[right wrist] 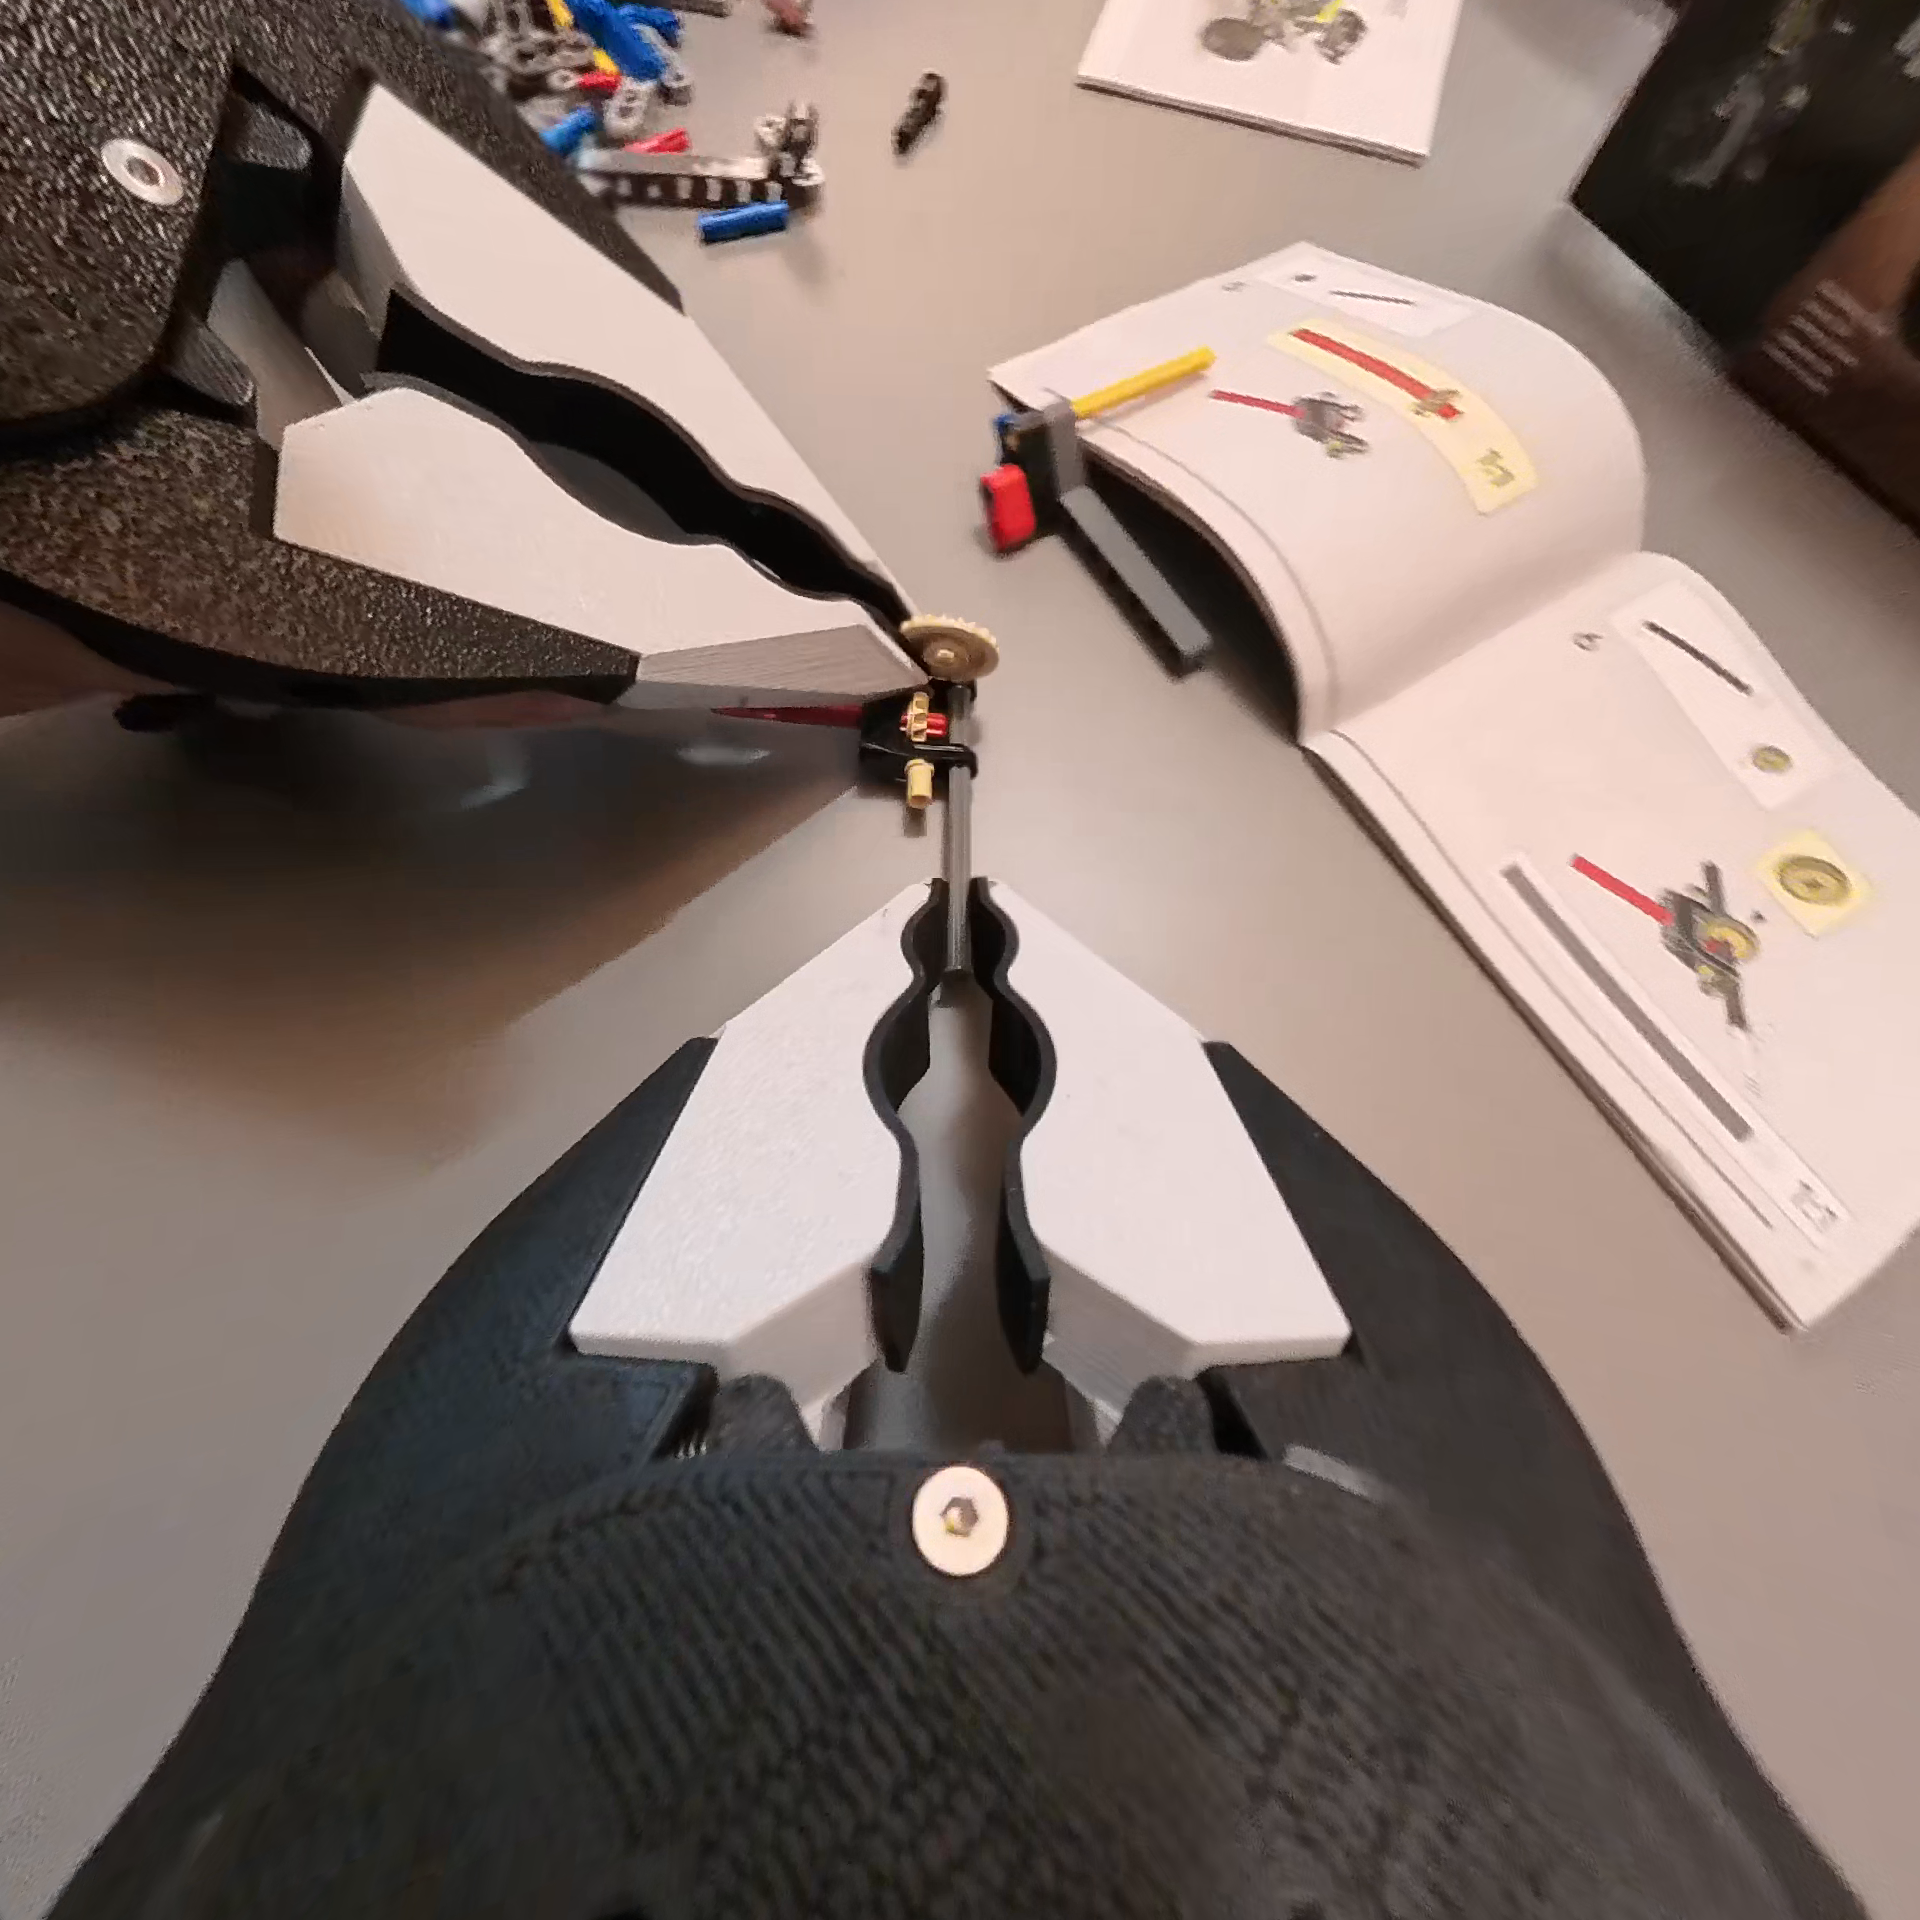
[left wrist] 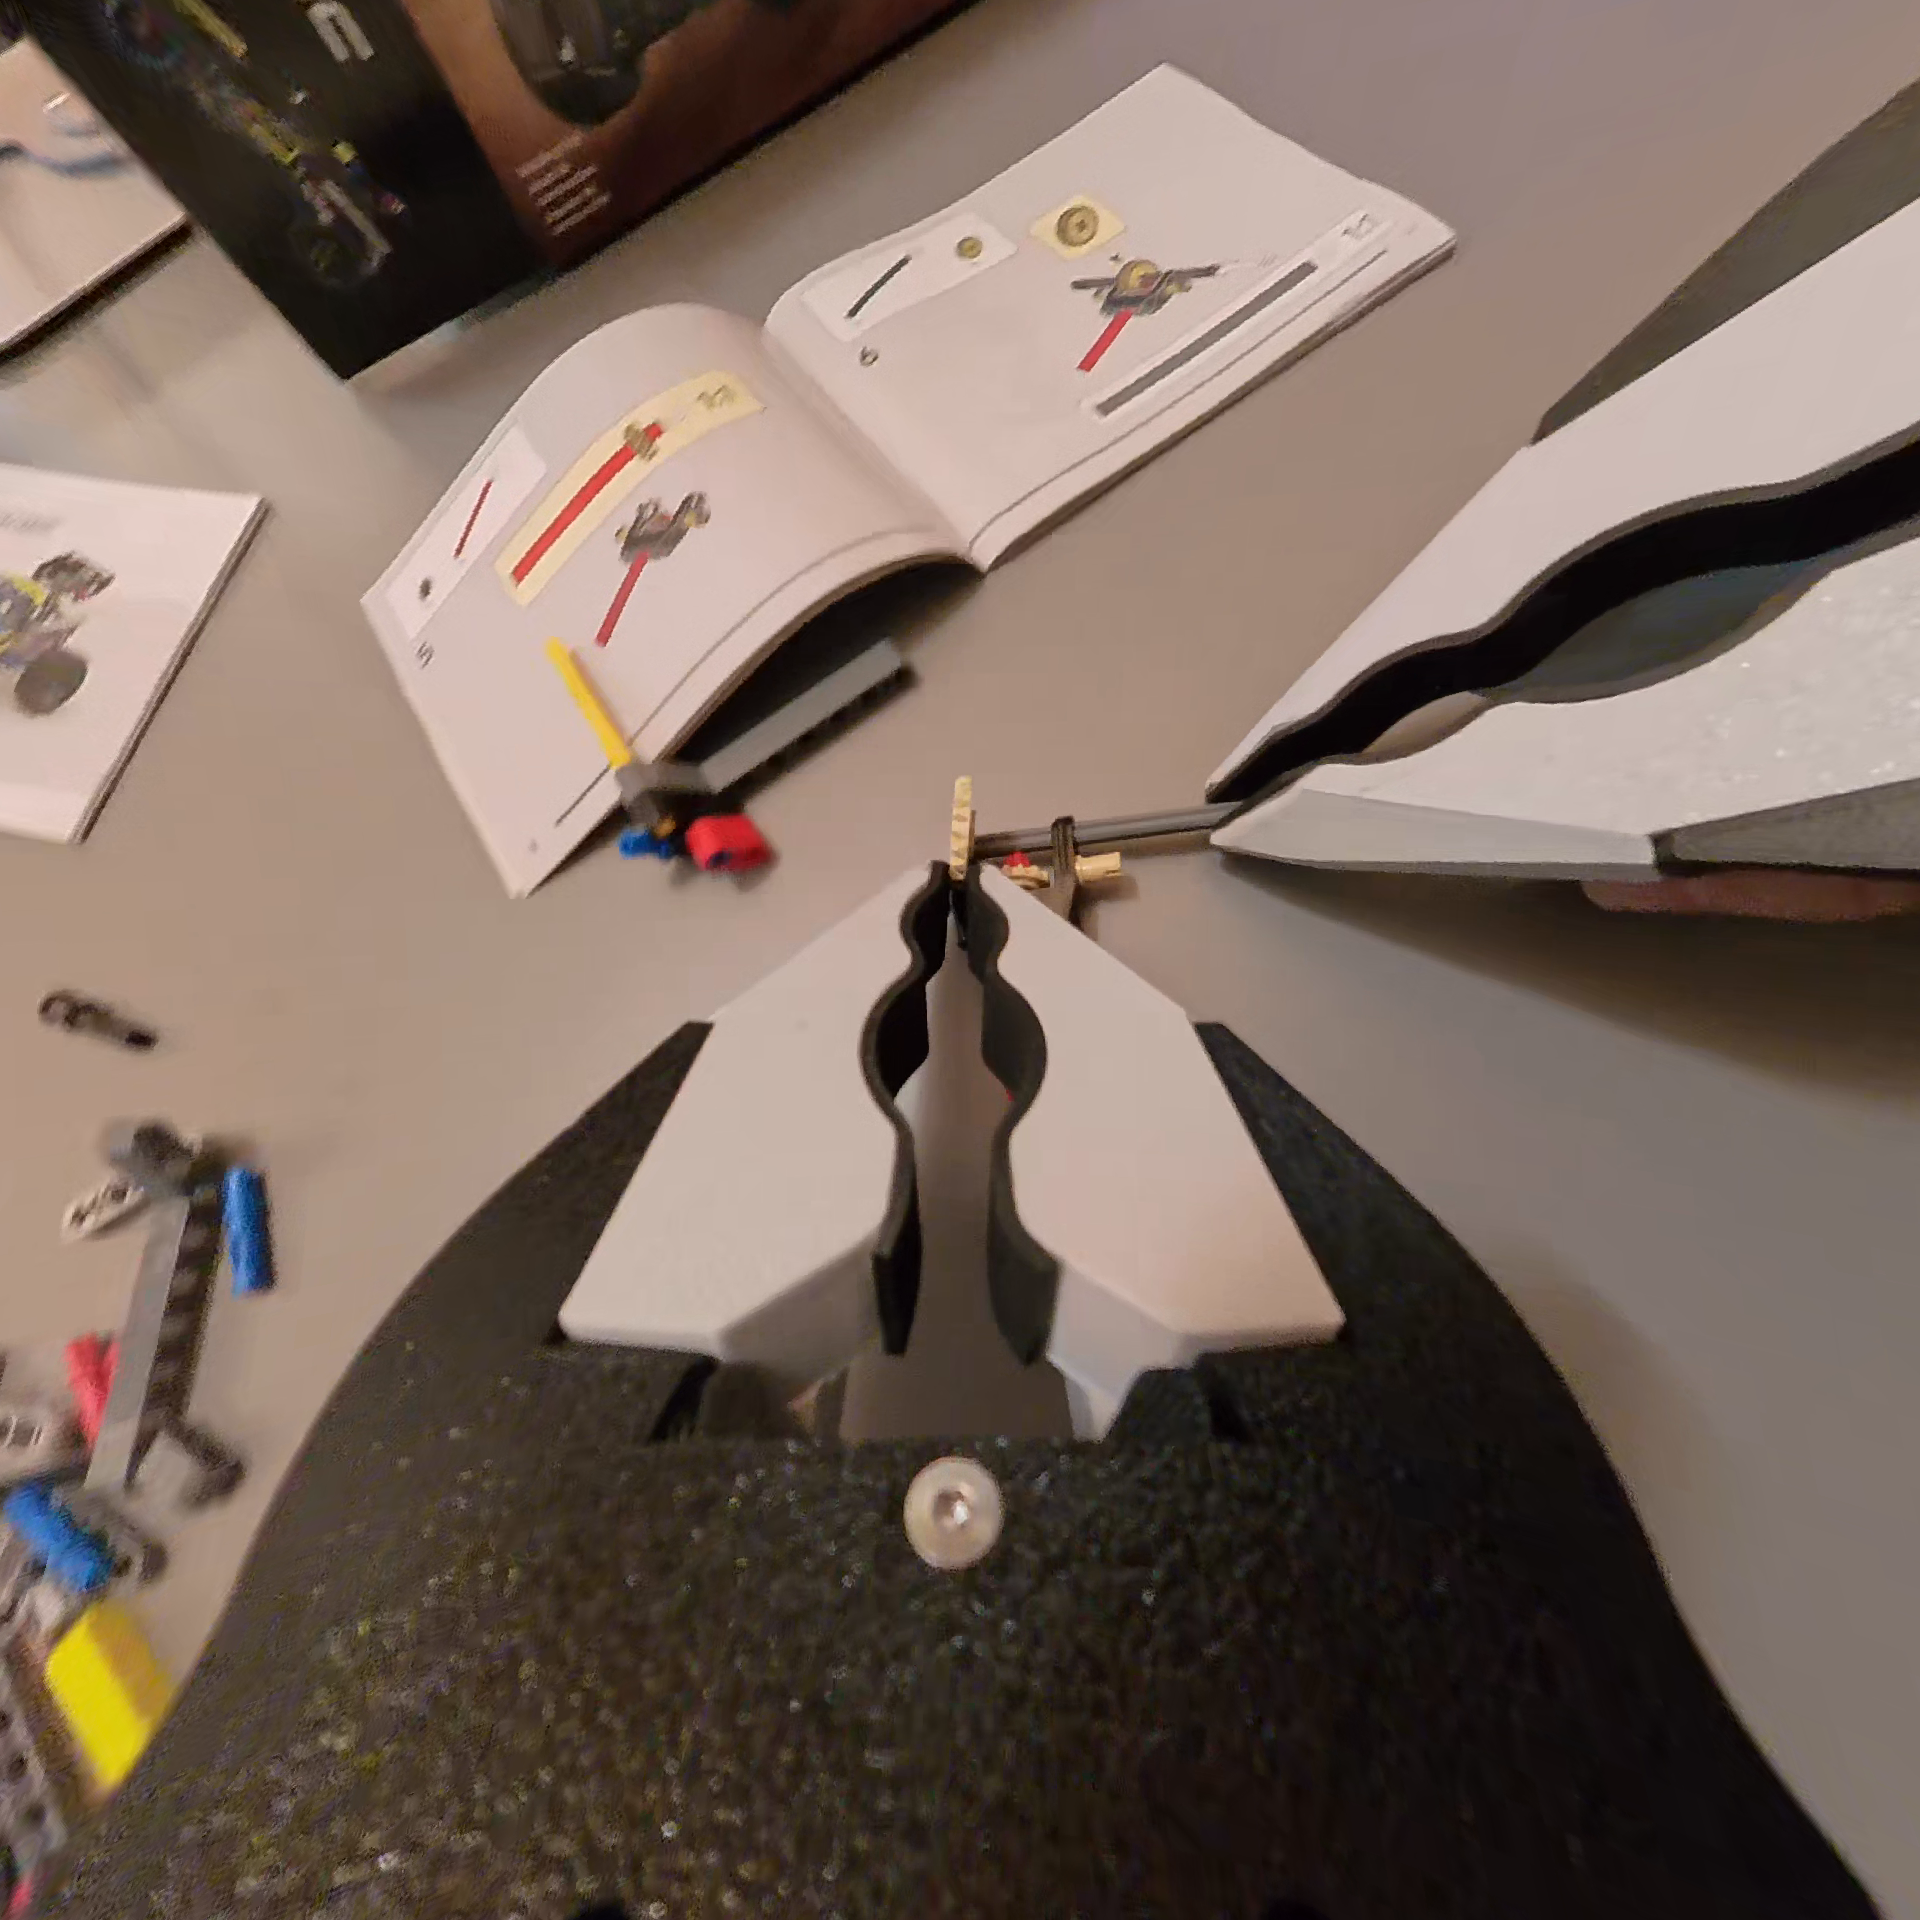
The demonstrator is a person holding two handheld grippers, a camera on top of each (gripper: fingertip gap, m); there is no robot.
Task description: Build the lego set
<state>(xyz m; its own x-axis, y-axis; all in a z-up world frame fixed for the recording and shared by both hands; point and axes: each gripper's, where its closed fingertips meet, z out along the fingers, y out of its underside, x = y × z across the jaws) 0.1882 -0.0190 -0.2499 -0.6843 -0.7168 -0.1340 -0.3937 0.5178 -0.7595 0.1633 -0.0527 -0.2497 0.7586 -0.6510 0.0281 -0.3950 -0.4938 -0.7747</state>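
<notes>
Early in the build: the left claw (left wrist: pixel 964 883) pinches a tan gear (right wrist: pixel 948 652), the right claw (right wrist: pixel 961 894) grips the dark axle (right wrist: pixel 958 831) through it. Most loose pieces (right wrist: pixel 665 104) beyond the left claw remain unused.

Between my two grippers hangs a small lego sub-assembly (right wrist: pixel 940 727), off the grey surface (right wrist: pixel 416 987). A tan bevel gear (right wrist: pixel 948 652) sits at the far end of a long dark grey axle (right wrist: pixel 958 831), pinched at the tips of my left gripper (left wrist: pixel 964 883). The axle's near end lies clamped between the fingertips of my right gripper (right wrist: pixel 958 914). Just below the gear, a black connector (right wrist: pixel 894 750) rides the axle, carrying a red axle (right wrist: pixel 800 715) and tan pins (right wrist: pixel 918 781). The axle runs level, straight out from the right gripper.
</notes>
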